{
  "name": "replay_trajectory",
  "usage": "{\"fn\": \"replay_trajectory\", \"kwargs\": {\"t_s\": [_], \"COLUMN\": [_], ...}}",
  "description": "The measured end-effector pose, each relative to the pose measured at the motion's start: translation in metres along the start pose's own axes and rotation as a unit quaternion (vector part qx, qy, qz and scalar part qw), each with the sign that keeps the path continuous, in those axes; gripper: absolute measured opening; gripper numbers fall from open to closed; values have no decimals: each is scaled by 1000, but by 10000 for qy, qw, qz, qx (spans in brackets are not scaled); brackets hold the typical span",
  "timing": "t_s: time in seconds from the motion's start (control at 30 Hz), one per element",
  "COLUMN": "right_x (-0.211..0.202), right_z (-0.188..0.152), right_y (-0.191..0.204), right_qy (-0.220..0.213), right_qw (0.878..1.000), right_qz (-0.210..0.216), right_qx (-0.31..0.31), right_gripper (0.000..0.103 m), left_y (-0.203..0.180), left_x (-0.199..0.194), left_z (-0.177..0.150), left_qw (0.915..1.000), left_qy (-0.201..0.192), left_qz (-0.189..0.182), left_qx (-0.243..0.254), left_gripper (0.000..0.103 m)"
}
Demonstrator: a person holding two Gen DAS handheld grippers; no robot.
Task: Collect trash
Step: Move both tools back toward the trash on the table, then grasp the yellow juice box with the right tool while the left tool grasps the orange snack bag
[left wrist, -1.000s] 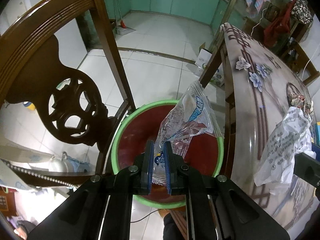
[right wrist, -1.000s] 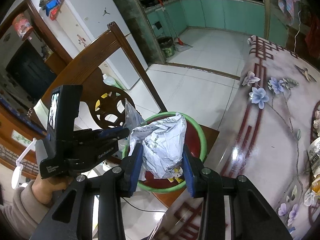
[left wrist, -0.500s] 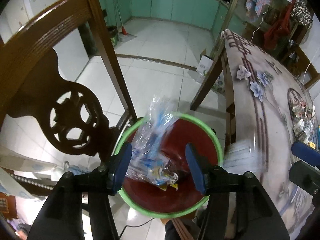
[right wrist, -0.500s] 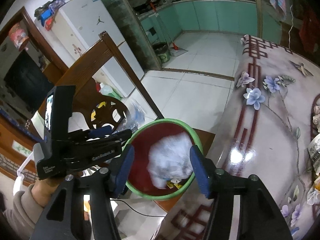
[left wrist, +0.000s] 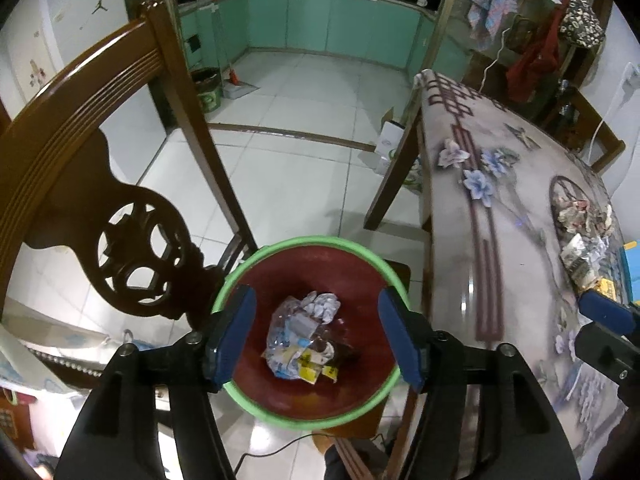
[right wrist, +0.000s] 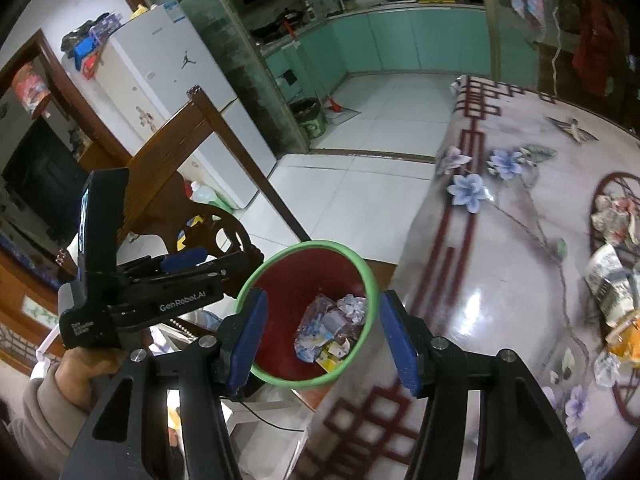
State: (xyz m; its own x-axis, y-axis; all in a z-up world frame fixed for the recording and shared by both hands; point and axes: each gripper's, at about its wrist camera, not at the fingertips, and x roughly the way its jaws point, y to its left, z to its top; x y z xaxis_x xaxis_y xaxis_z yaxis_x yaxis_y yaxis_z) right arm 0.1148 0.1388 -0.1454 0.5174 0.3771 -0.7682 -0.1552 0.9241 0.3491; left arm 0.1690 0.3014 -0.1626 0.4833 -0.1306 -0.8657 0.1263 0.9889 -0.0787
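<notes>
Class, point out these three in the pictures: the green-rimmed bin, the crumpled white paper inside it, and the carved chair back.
green-rimmed bin (left wrist: 256,254), left wrist view, upper rim.
crumpled white paper (left wrist: 324,304), left wrist view, its middle.
carved chair back (left wrist: 132,248), left wrist view, round carved centre.

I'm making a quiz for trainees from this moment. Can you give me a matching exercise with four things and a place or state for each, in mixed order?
Things:
1. crumpled wrappers
2. bin
3. remaining litter
4. left gripper

Places or states:
A. on the flowered tablecloth
B. jaws apart and opening, nothing between them
C. at the bottom of the red bin
D. standing between the wooden chair and the table

Pairs: 1-C, 2-D, 3-A, 4-B
</notes>
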Motion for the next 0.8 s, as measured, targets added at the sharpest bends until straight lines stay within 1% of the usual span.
{"fn": "replay_trajectory", "kwargs": {"t_s": [0.07, 0.23, 0.37, 0.47, 0.5, 0.57, 0.63, 0.67, 0.7, 0.73, 0.77, 0.8], "right_x": [-9, -34, -58, -79, -88, -98, -106, -106, -105, -105, -101, -97], "right_z": [-4, -22, -42, -57, -61, -65, -68, -68, -69, -69, -70, -69], "right_y": [-7, -34, -70, -108, -128, -157, -197, -209, -226, -239, -256, -267], "right_qy": [-40, -22, 100, 284, 391, 581, 940, 1062, 1267, 1433, 1700, 1869], "right_qw": [10000, 9989, 9952, 9877, 9827, 9756, 9617, 9559, 9446, 9361, 9241, 9164], "right_qz": [-58, -463, -966, -1459, -1675, -1889, -2131, -2197, -2294, -2319, -2285, -2218], "right_qx": [32, 22, -132, -494, -690, -960, -1446, -1635, -1976, -2224, -2550, -2759], "right_gripper": [57, 57, 57, 59, 60, 60, 60, 60, 60, 60, 60, 60], "left_y": [-8, -38, -71, -99, -107, -128, -148, -162, -174, -184, -197, -209], "left_x": [-4, -8, -6, -6, -7, -9, -12, -13, -14, -15, -15, -16], "left_z": [-1, -8, -16, -22, -23, -28, -32, -35, -38, -41, -44, -46], "left_qw": [10000, 9994, 9978, 9962, 9957, 9947, 9940, 9934, 9927, 9921, 9912, 9906], "left_qy": [-22, -23, 103, 165, 179, 201, 224, 247, 269, 285, 306, 322], "left_qz": [-62, -211, -382, -450, -483, -530, -545, -570, -609, -639, -654, -658], "left_qx": [48, 281, 523, 723, 764, 855, 925, 965, 1006, 1046, 1106, 1153], "left_gripper": [65, 68, 69, 69, 69, 71, 73, 74, 75, 75, 76, 77]}}
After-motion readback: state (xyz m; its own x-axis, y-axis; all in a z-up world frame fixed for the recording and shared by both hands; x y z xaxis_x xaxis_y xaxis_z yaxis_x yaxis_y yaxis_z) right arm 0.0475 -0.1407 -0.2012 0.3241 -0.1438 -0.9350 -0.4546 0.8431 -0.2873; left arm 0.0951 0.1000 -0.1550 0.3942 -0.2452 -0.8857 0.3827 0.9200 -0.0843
